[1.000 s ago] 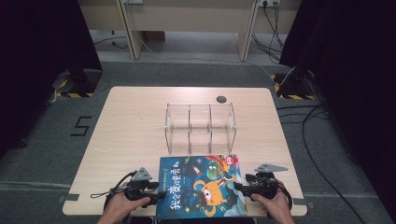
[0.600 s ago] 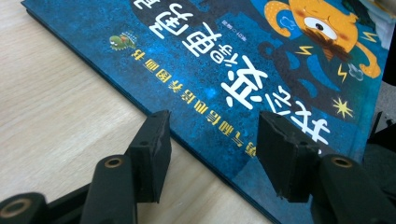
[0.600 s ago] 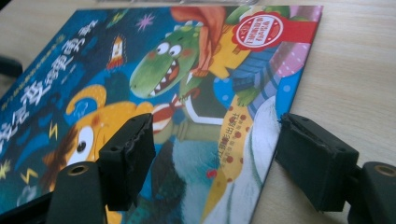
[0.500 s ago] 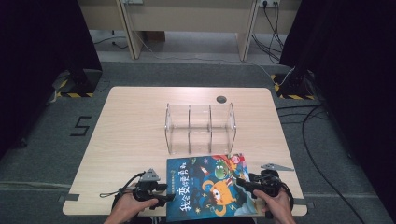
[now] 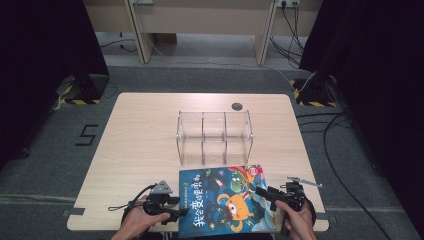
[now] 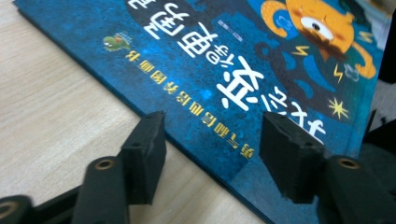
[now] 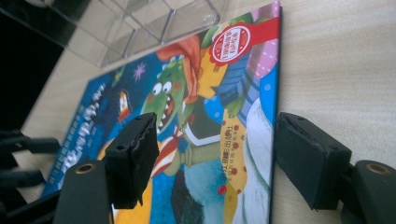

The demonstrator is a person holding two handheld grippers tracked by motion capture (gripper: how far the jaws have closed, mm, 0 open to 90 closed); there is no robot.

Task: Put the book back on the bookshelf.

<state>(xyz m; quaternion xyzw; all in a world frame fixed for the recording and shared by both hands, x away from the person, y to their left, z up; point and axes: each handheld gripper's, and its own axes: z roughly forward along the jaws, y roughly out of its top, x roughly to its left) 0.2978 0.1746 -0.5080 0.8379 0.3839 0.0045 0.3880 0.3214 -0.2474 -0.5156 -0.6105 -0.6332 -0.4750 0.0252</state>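
At the table's near edge we have closed in — both spread grippers, left gripper (image 5: 176,214) and right gripper (image 5: 261,192), now straddle the picture book (image 5: 225,202) edges, ready to grasp it.

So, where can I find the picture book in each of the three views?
High view: the picture book lies at the near table edge, just in front of the clear plastic organizer.
Left gripper view: it crosses from upper left to lower right, its blue cover past the open jaws.
Right gripper view: it runs up the middle.
Shared landmark: the orange monster on the cover.
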